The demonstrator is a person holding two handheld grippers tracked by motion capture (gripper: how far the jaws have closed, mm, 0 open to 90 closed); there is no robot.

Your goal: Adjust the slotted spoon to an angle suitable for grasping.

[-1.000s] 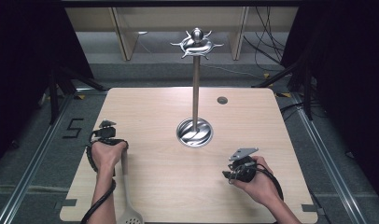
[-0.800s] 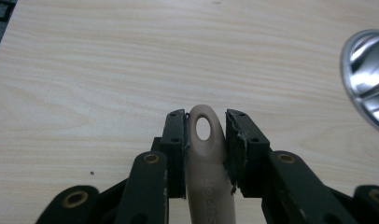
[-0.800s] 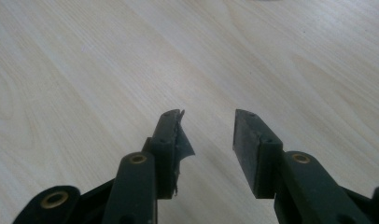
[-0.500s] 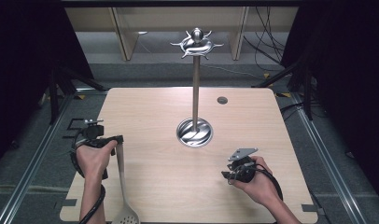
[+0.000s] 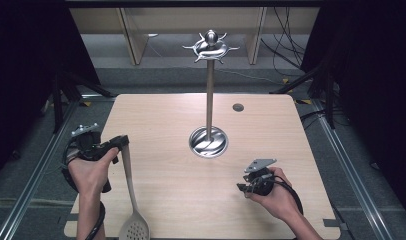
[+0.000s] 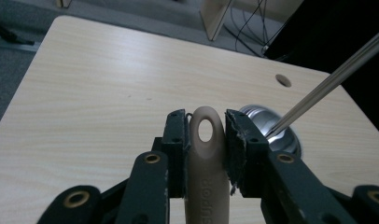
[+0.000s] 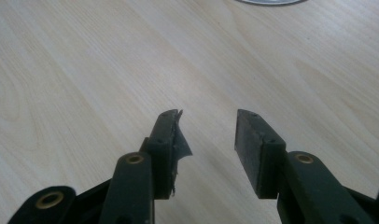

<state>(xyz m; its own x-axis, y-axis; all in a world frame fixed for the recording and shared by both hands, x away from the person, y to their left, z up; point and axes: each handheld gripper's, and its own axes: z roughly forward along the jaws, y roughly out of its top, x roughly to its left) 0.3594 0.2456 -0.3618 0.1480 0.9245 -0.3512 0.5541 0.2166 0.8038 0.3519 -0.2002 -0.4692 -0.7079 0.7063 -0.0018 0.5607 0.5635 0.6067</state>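
Your left gripper [image 6: 205, 135] is clamped on the spatula [image 5: 130, 200] handle; the rack [image 5: 209, 90] stands ahead-right of it. Right gripper [image 7: 208, 126] jaws apart, idle.

The high view looks forward and steeply down from above the person's side, taking in the whole wooden worktop [image 5: 271, 165], the tall metal utensil stand [image 5: 209, 100] at its middle, and the floor and shelving beyond. The left gripper view sits low and close behind the left claw [image 6: 205, 133], facing across the worktop [image 6: 99, 93] toward the far edge; it shares the stand's round base [image 6: 278, 133] and slanting pole with the high view. The right gripper view rides just behind the right claw [image 7: 208, 128], tilted down very near the wood [image 7: 85, 70], catching the base's rim [image 7: 270, 2] at its top edge.
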